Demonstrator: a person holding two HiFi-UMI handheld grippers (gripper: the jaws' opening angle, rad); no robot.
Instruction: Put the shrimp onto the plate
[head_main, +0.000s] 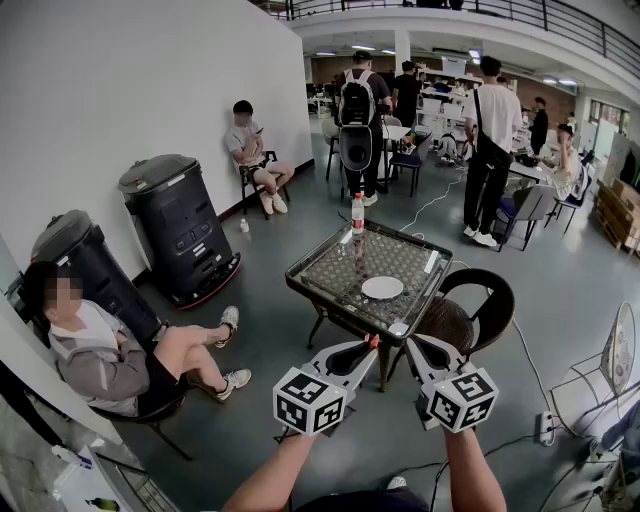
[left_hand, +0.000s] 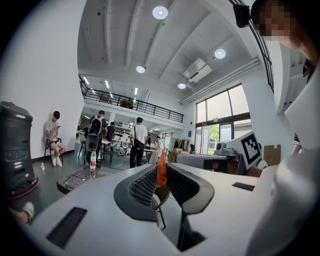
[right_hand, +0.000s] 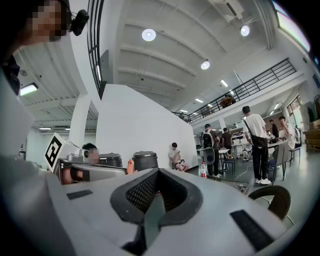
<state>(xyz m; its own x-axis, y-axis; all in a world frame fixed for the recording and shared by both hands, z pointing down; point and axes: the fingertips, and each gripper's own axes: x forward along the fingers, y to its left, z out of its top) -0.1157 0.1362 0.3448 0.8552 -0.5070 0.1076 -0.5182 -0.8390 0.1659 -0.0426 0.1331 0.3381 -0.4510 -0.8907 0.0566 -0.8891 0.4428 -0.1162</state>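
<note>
The left claw (head_main: 367, 347) pinches the orange shrimp (left_hand: 161, 169) at its tips and holds it in the air, short of the tabletop (head_main: 322, 268). The white plate (head_main: 382, 288) lies bare there, near the front edge. The right claw (head_main: 413, 346), just beside the left, is pressed together on nothing. The pick-up looks done; the carry to the plate and the release remain. A bottle (head_main: 357, 213) stands at the far edge.

Square dark table (head_main: 335, 262): white plate (head_main: 382, 288) near middle, red-labelled bottle (head_main: 357, 213) upright at far edge.
</note>
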